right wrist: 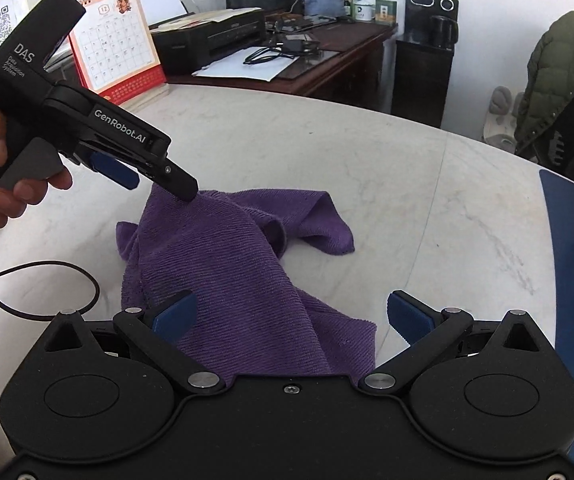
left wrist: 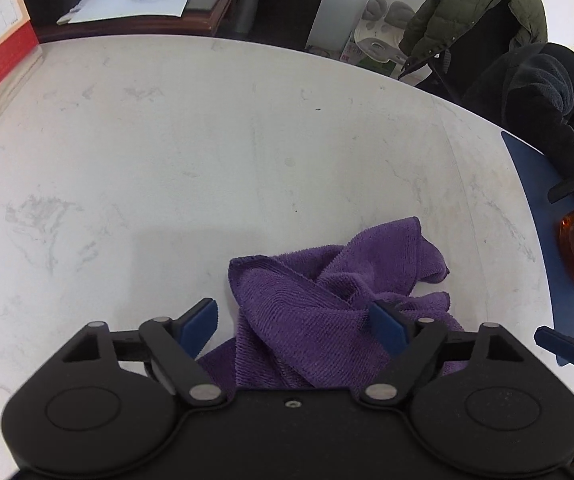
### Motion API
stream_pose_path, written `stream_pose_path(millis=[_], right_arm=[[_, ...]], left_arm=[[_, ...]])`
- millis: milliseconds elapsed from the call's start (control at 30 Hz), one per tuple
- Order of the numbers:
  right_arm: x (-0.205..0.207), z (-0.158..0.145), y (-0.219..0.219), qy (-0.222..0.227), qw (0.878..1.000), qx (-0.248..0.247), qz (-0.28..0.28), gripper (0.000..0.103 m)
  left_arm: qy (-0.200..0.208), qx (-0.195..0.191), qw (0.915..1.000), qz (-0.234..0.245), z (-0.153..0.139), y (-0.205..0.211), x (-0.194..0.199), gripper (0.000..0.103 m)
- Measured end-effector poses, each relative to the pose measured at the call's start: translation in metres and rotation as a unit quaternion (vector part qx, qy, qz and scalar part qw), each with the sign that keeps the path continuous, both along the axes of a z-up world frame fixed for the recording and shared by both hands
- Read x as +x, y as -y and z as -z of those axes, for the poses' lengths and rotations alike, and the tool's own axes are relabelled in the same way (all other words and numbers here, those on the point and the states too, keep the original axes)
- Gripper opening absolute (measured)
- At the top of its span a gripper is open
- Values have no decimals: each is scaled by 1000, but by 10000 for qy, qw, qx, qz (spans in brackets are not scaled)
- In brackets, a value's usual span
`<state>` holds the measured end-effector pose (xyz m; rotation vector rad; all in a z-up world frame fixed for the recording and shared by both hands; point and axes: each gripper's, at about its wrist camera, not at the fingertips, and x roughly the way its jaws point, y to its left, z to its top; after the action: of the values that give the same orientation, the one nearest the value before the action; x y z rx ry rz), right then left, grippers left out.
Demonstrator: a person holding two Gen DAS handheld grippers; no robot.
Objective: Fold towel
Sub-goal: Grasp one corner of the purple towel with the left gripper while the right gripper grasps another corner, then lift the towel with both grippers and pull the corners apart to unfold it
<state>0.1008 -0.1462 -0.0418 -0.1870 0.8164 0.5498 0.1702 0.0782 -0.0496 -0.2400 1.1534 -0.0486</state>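
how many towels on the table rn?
1. A single purple towel lies crumpled on the white table, between the left gripper and right gripper. Nothing suggests another beneath it, though folds could hide one.

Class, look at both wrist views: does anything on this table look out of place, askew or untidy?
Yes: the purple towel lies crumpled on the white marble table, bunched into ridges with corners sticking out in different directions rather than spread flat. The left gripper and right gripper both stand open over it. Nothing looks spilled or damaged.
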Motion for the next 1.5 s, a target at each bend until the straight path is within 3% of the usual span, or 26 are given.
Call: stream_pose_path(millis=[67, 133, 300, 433, 567, 633, 767, 933, 1167, 1200, 1333, 1433, 1500], right_arm=[[0, 2, 3, -24, 10000, 42, 10, 103], [0, 4, 6, -43, 10000, 66, 20, 103], [-1, 6, 16, -19, 9999, 144, 10, 103], [2, 0, 24, 146, 9998, 141, -43, 101], [22, -13, 40, 172, 9982, 563, 59, 99], [36, -18, 43, 93, 9973, 732, 5, 93], [60, -17, 13, -76, 9934, 717, -893, 89], [80, 2, -52, -436, 9738, 197, -2224, 85], [86, 29, -96, -926, 9488, -579, -2964, 71], [85, 28, -96, -989, 9482, -557, -2968, 67], [85, 24, -94, -1307, 9513, -308, -2773, 21], [88, 13, -79, -1463, 9620, 205, -2297, 14], [90, 1, -61, -1572, 9668, 799, -1851, 12]], left_arm=[[-125, -54, 9999, 36, 5, 3, 2, 61], [-224, -119, 9997, 38, 8, 6, 2, 36], [27, -180, 9997, 148, -10, 15, -17, 16], [161, -343, 9989, 291, -32, 17, -44, 12], [249, -354, 9985, 336, -38, 14, -78, 11], [292, -418, 9978, 411, -37, 12, -95, 11], [145, -670, 9967, 429, -24, 7, -112, 12], [-74, -887, 9949, 473, -1, 11, -117, 13], [-33, -966, 9931, 659, 20, 24, -114, 18], [1, -1016, 9926, 660, 23, 25, -114, 18], [327, -1170, 9894, 802, 21, 28, -121, 12], [634, -1168, 9884, 737, 11, 22, -130, 10], [861, -1110, 9885, 555, 1, 12, -140, 9]])
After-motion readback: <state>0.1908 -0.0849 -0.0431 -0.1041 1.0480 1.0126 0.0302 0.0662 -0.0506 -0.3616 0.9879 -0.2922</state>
